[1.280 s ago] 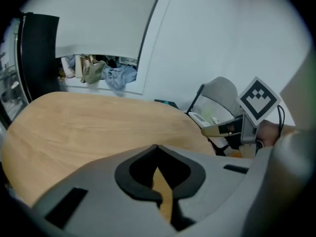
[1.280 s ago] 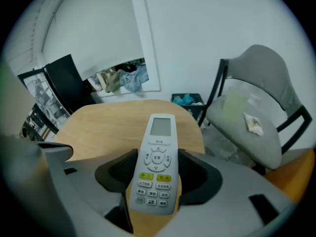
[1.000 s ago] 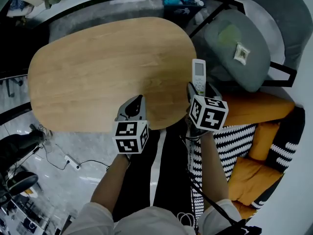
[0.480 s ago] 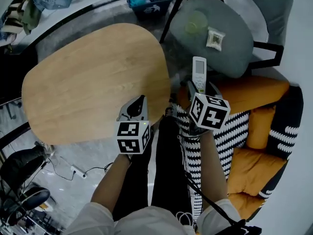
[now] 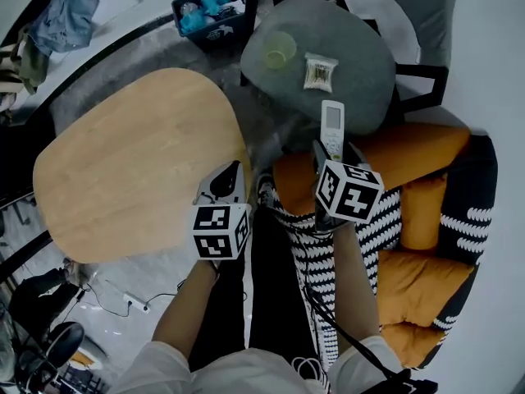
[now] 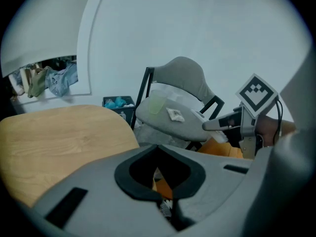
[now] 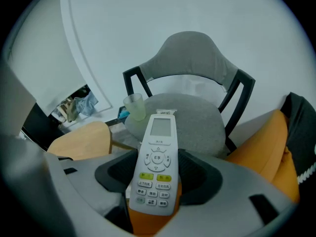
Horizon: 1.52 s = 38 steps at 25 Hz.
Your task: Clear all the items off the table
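I am pinching a white remote (image 5: 332, 126) in my right gripper (image 5: 331, 151) near the grey chair (image 5: 361, 89), holding my left gripper (image 5: 230, 173) pressed together and empty

Table (image 5: 123, 162): left of the chair seat (image 5: 361, 89).
Cup (image 5: 279, 50): on the seat, by its far left edge.
Packet (image 5: 318, 71): on the seat, just right of the cup.
Remote control (image 5: 332, 121): over the seat's near edge, in the right gripper (image 5: 332, 150).
Crate (image 5: 209, 11): on the floor beyond the table's far right corner.
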{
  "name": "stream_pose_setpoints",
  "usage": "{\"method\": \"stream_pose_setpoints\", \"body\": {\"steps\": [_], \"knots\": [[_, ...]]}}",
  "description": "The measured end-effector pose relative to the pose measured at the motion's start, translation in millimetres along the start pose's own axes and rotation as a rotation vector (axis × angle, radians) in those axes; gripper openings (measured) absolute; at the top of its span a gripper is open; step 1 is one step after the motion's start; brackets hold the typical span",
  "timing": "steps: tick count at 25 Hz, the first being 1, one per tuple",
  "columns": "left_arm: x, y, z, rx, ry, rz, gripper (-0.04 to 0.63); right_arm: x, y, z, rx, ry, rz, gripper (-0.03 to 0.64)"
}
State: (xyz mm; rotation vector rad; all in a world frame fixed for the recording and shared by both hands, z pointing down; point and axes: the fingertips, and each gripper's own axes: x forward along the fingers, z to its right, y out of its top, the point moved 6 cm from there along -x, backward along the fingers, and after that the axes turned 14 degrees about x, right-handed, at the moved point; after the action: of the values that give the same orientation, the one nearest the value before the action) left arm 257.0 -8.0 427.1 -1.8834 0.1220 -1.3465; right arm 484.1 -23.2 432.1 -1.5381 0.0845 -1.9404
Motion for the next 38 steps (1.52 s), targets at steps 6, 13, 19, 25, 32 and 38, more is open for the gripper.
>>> {"method": "stream_pose_setpoints", "body": {"steps": [6,13,19,25,32,38], "knots": [[28.8,14.2,20.0,0.037,-0.02,-0.022,0.0,16.5,15.1,31.2,0.045,0.0,0.002,0.273],[58.2,44.0,28.5,0.066,-0.034,-0.02,0.0,44.4,41.3,61.0,0.116,-0.009,0.006,0.272],[78.7,65.1,15.8,0.037,-0.015,-0.026,0.0,72.3,75.8,71.8,0.118,-0.026,-0.004,0.273],[95.7,71.2,-1.3,0.0,0.008,-0.043,0.0,104.5,107.5,79.3,0.101,-0.05,-0.005,0.273],[114.2,64.9,-13.3,-0.029,0.018,-0.068,0.0,133.7,125.7,89.6,0.062,-0.092,-0.018,0.273],[122.0,58.0,-16.6,-0.043,0.019,-0.094,0.0,146.8,133.6,96.1,0.052,-0.115,-0.027,0.273]]}}
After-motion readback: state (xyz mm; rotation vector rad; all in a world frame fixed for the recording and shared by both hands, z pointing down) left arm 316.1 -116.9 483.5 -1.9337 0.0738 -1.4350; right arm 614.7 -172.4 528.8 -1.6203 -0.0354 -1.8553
